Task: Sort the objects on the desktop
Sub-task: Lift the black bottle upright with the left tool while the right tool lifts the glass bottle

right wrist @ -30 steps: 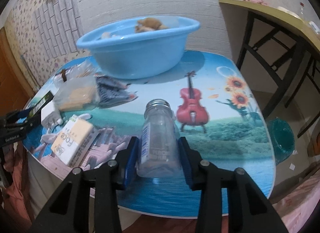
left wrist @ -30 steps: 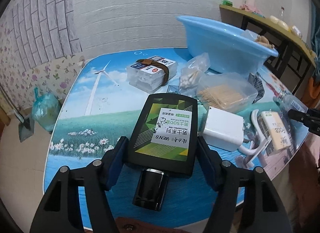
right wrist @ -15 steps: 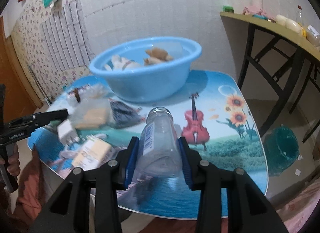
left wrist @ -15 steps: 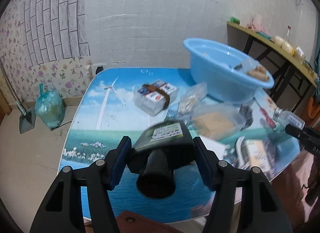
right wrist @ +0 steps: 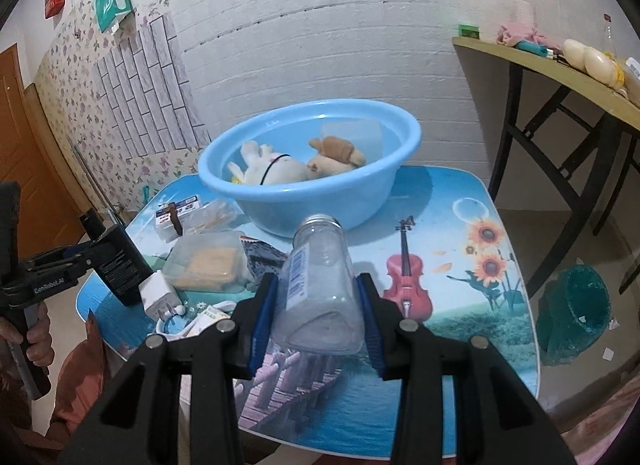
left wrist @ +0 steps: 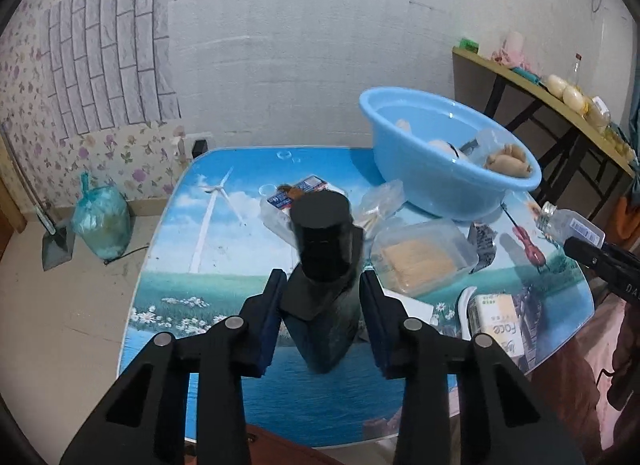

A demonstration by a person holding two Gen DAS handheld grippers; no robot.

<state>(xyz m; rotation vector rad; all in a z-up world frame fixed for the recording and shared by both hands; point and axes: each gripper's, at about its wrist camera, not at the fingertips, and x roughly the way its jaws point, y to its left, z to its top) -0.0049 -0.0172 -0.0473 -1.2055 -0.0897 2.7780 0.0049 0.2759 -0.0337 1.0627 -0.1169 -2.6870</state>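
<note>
My left gripper [left wrist: 322, 305] holds a black cosmetic tube [left wrist: 320, 249] above the table [left wrist: 224, 381]. The jaws are closing, with both pads pressed on the tube's flat body. The tube's round black cap is tipped up toward the camera. In the right wrist view the same tube [right wrist: 118, 265] hangs in the left gripper [right wrist: 80, 261] at the far left. My right gripper [right wrist: 316, 297] is shut on a clear empty bottle [right wrist: 320, 277], lifted off the table with its mouth pointing at the blue basin [right wrist: 312, 201]. The basin holds plush toys.
Behind the tube on the table lie a clear box of yellowish sticks [left wrist: 420, 253], a banded card box [left wrist: 288, 197], a bag of swabs [left wrist: 380, 201], a white charger [right wrist: 160, 293] and a "Face" carton [left wrist: 496, 325]. A green bin [right wrist: 572, 305] and a side table [right wrist: 560, 65] stand at the right.
Both grippers have risen with their loads. The black tube left the table and tipped cap-up between the left jaws, which narrowed. The bottle stays gripped on the right.
</note>
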